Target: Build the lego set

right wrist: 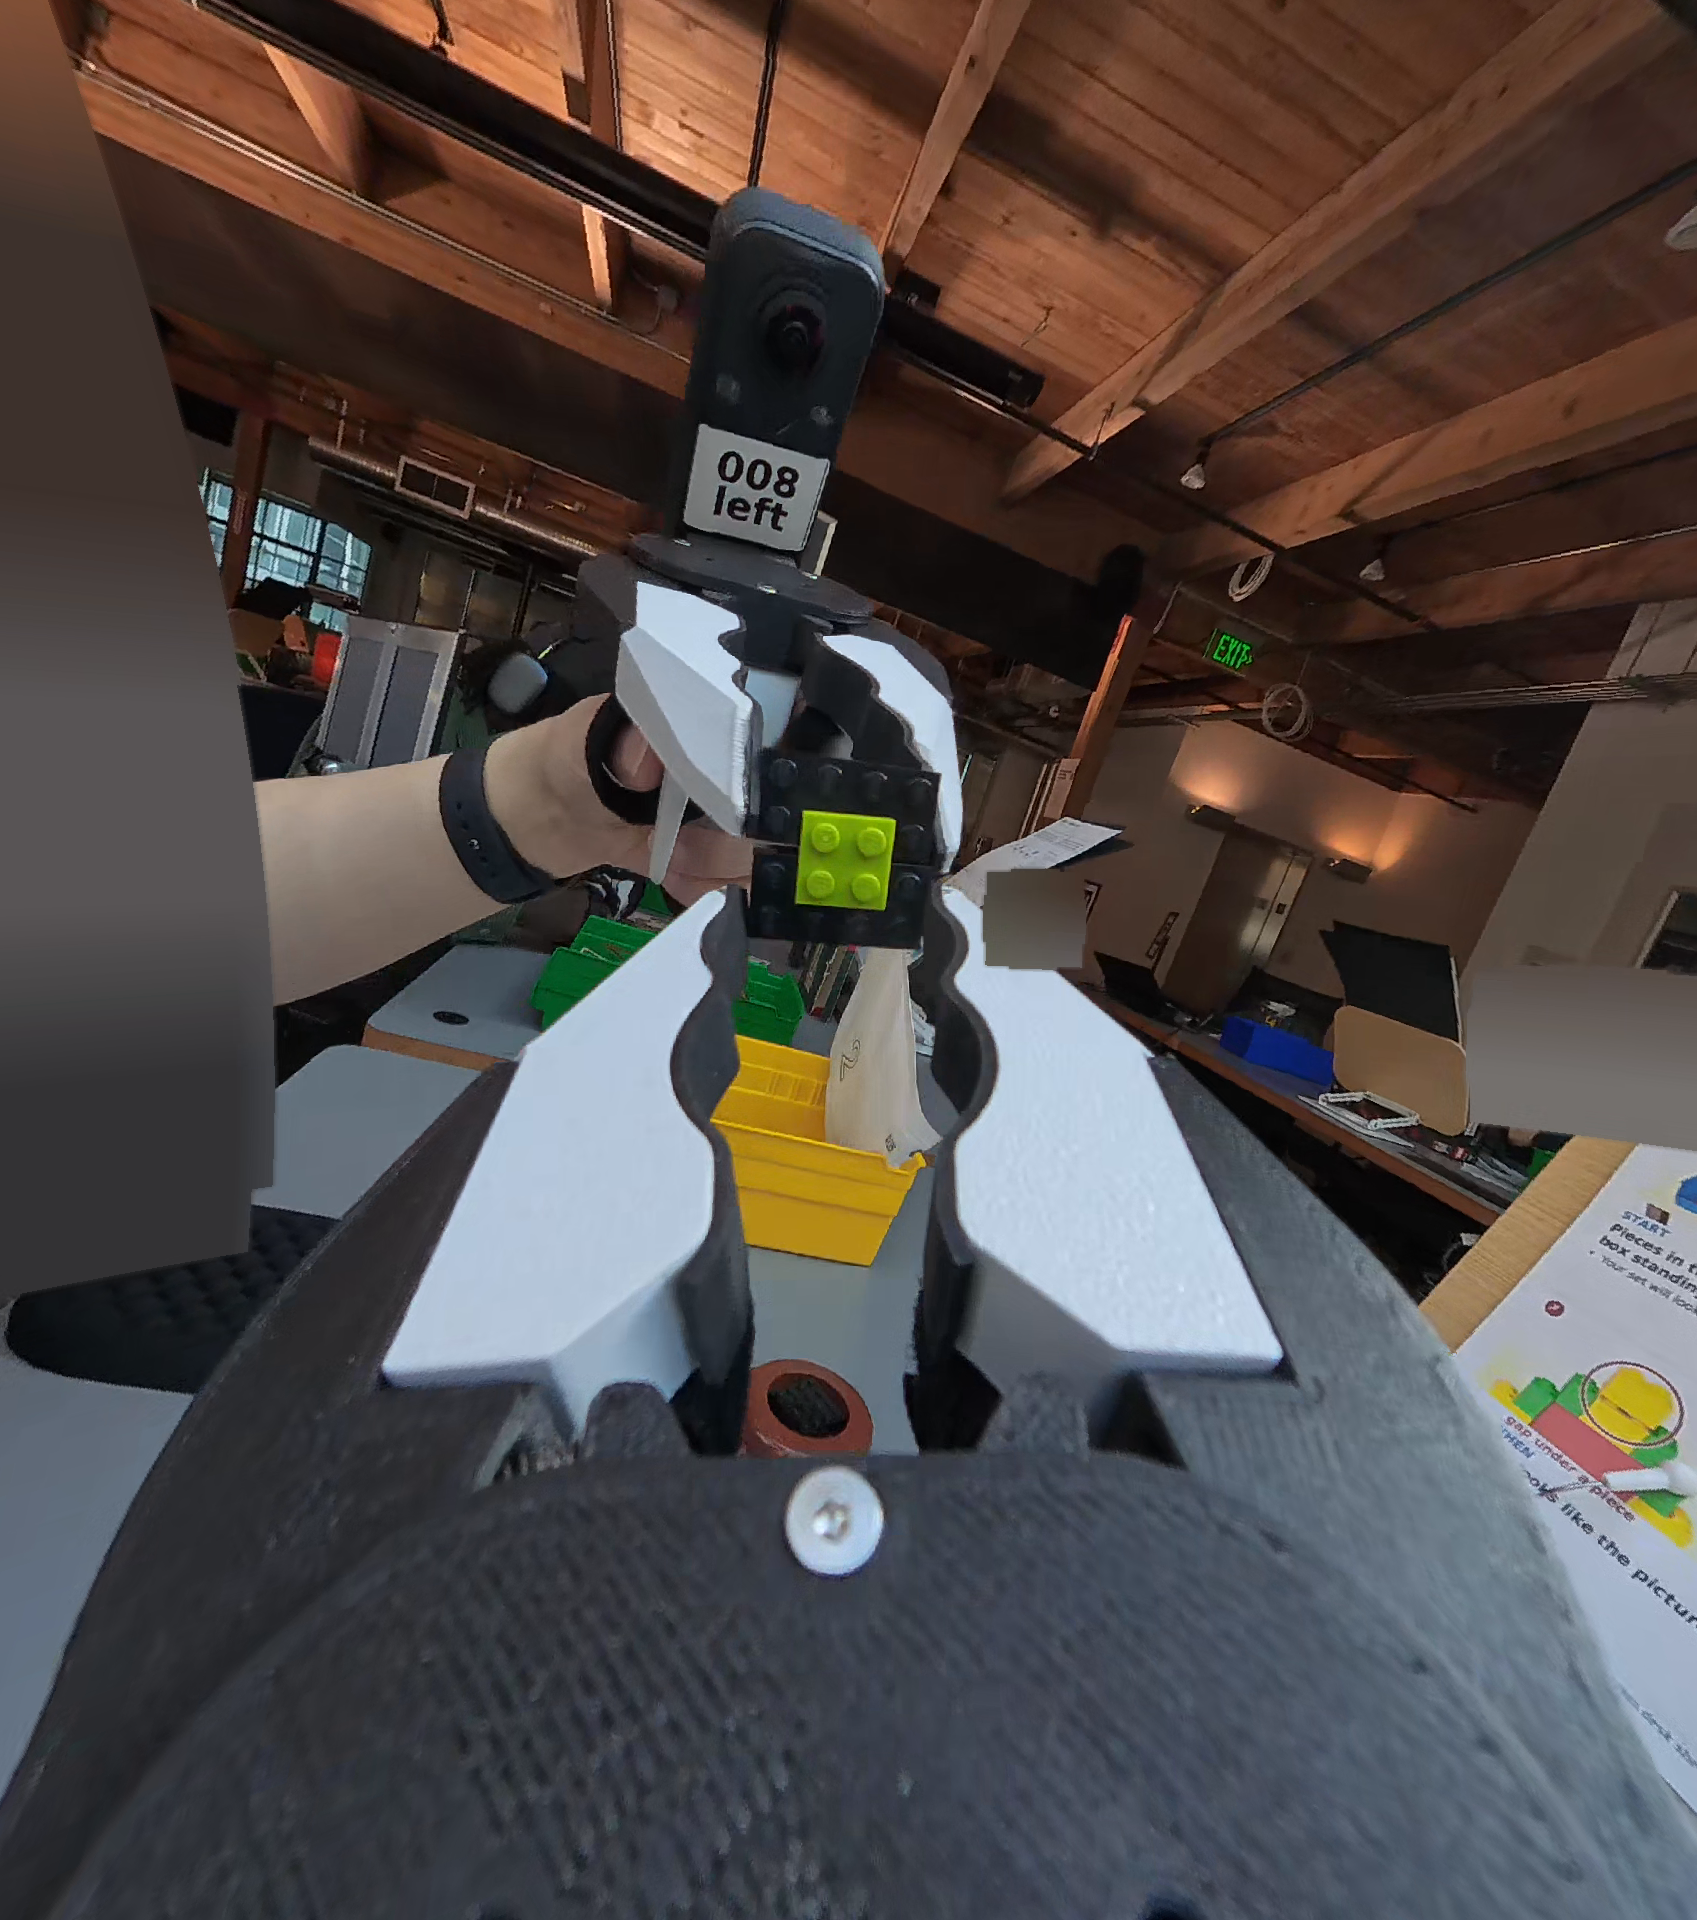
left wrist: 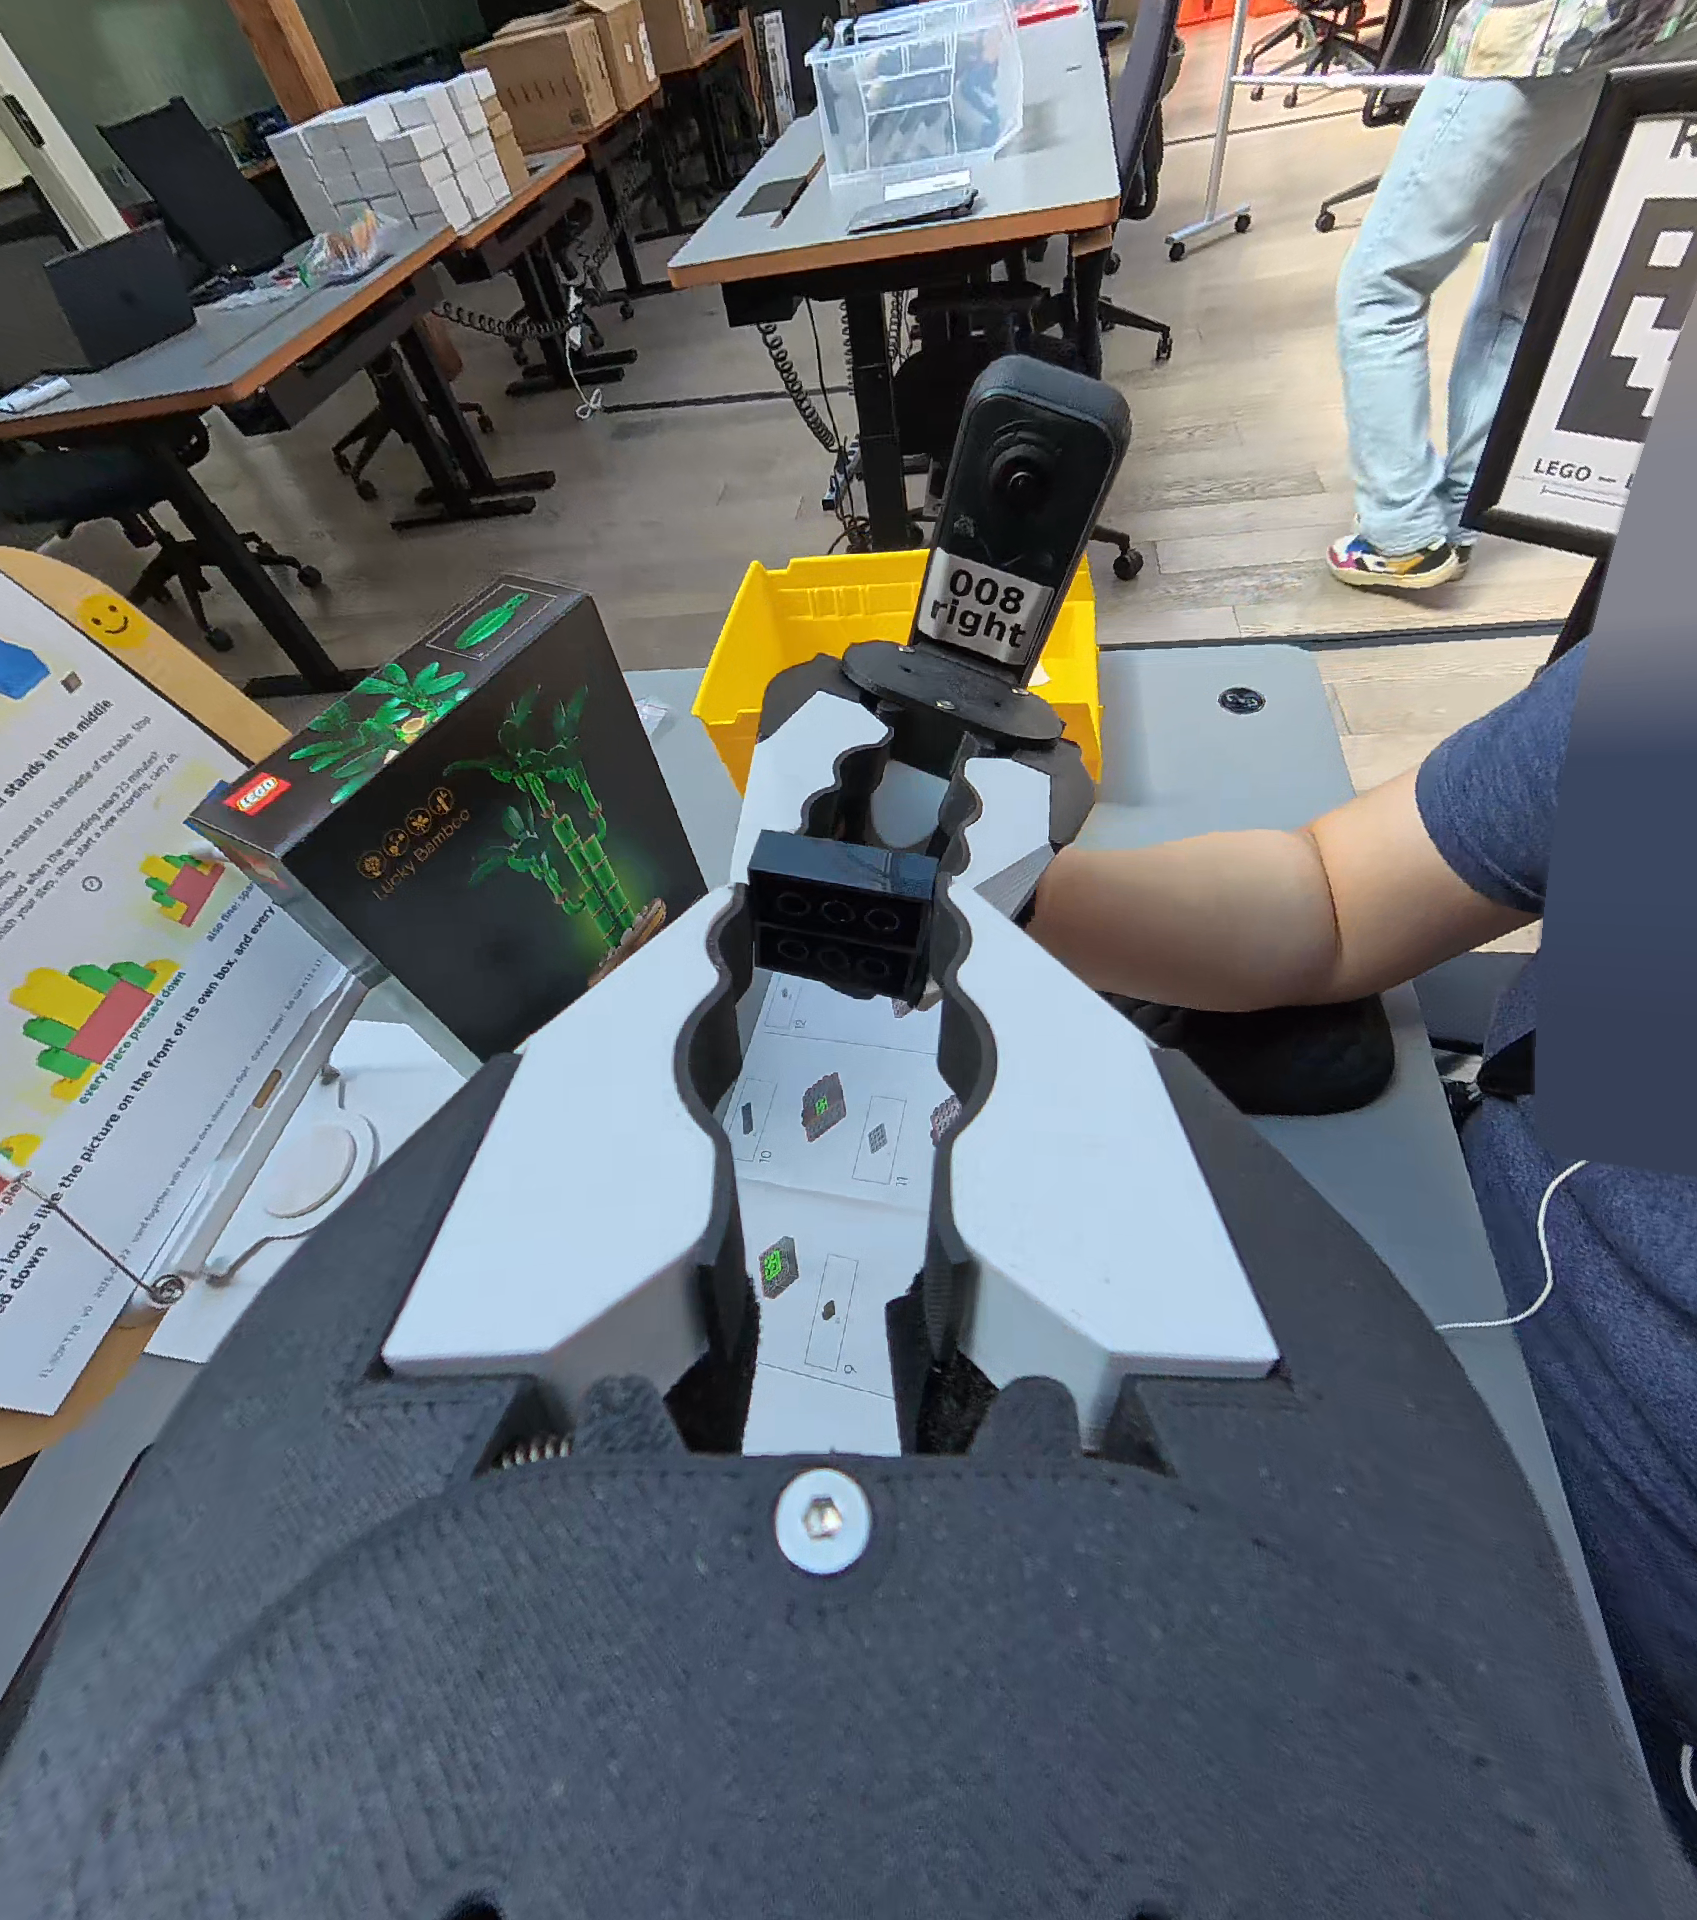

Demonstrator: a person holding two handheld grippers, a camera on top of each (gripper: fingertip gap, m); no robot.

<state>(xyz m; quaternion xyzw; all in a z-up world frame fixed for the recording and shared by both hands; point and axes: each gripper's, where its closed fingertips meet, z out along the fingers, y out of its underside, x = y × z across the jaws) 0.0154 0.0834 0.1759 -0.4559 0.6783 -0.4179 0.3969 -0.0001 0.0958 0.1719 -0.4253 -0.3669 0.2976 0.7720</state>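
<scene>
A black brick assembly (left wrist: 839, 914) is held in the air between my two grippers, which face each other. The left wrist view shows its hollow underside. The right wrist view shows its studded top (right wrist: 782, 790) with a lime green 2x2 plate (right wrist: 845, 858) pressed on the middle. My left gripper (left wrist: 844, 925) is shut on the assembly from the sides. My right gripper (right wrist: 839, 920) is shut on the lower part of it. The right gripper (left wrist: 885, 821) shows behind the assembly in the left wrist view. The left gripper (right wrist: 823, 769) clamps the upper part in the right wrist view.
An open instruction booklet (left wrist: 823, 1174) lies on the grey table (left wrist: 1228, 790) below. A black set box (left wrist: 470, 831) stands at the left beside a printed guide sheet (left wrist: 44, 935). A yellow bin (right wrist: 813, 1174) holds a white bag (right wrist: 875, 1060). A red-brown round piece (right wrist: 808, 1408) lies on the table. Left and right tips are no more than a few centimetres apart.
</scene>
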